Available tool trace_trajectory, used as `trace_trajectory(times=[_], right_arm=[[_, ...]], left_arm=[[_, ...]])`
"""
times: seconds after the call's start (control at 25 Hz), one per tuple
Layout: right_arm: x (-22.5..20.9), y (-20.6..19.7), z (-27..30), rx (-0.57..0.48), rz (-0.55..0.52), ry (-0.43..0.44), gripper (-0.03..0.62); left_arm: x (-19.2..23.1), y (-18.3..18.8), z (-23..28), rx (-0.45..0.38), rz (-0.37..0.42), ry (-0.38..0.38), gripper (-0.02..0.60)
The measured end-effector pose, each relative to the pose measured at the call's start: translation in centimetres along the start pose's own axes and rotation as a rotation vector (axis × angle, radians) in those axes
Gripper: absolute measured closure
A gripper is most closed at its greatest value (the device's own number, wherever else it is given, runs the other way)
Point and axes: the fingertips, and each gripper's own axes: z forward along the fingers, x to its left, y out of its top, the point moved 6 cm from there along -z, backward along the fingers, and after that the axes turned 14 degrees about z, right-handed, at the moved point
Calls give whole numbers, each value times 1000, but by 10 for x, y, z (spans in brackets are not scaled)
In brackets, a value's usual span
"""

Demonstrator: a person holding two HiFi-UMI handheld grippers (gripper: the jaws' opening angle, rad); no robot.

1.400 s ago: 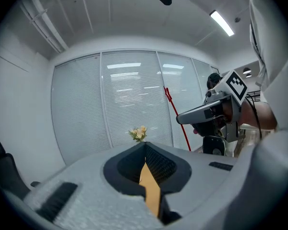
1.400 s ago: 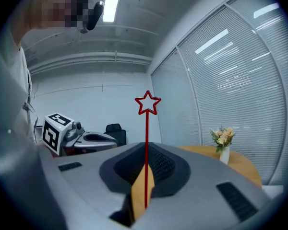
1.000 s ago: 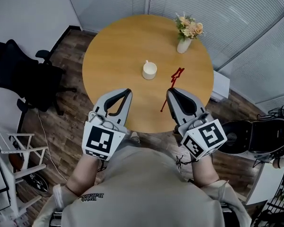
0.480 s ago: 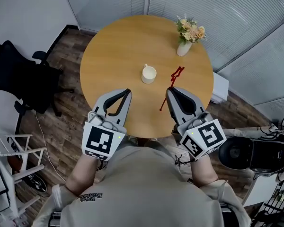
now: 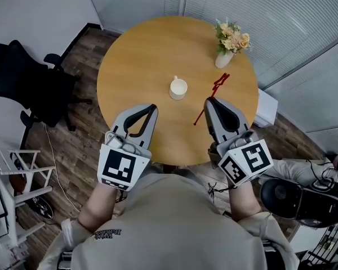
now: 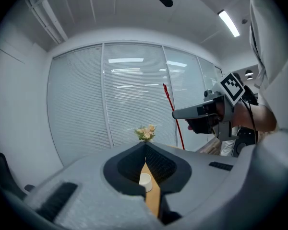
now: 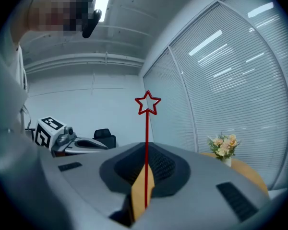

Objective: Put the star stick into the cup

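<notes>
Shifted slightly toward the right of the frame since the earlier picture, the right gripper [image 5: 209,102] is recorded with its jaws clamped on the star stick [image 5: 217,87]. In the right gripper view the stick [image 7: 146,128] stands upright from the jaws, star uppermost. The left gripper [image 5: 151,108] is held at lower left of centre, jaws together with nothing between them. The cup [image 5: 178,87] stands upright near the middle of the round table [image 5: 135,55], apart from both grippers and left of the stick. A vase of flowers [image 5: 230,41] is noted at the table's upper right edge.
</notes>
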Motion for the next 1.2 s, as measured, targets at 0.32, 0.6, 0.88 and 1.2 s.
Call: trace_trajectory(times=[0.32, 0.6, 0.88, 1.2], right_arm=[[-15, 9, 12, 0, 0, 14, 557], [-22, 27, 41, -23, -37, 42, 557], [-36, 31, 84, -14, -110, 59, 557], [-66, 14, 132, 20, -83, 70, 557]], left_arm=[[4, 4, 14, 11, 7, 18, 560], [23, 5, 35, 10, 26, 44, 560], [39, -5, 66, 28, 61, 50, 560], [52, -24, 104, 56, 45, 35, 560]])
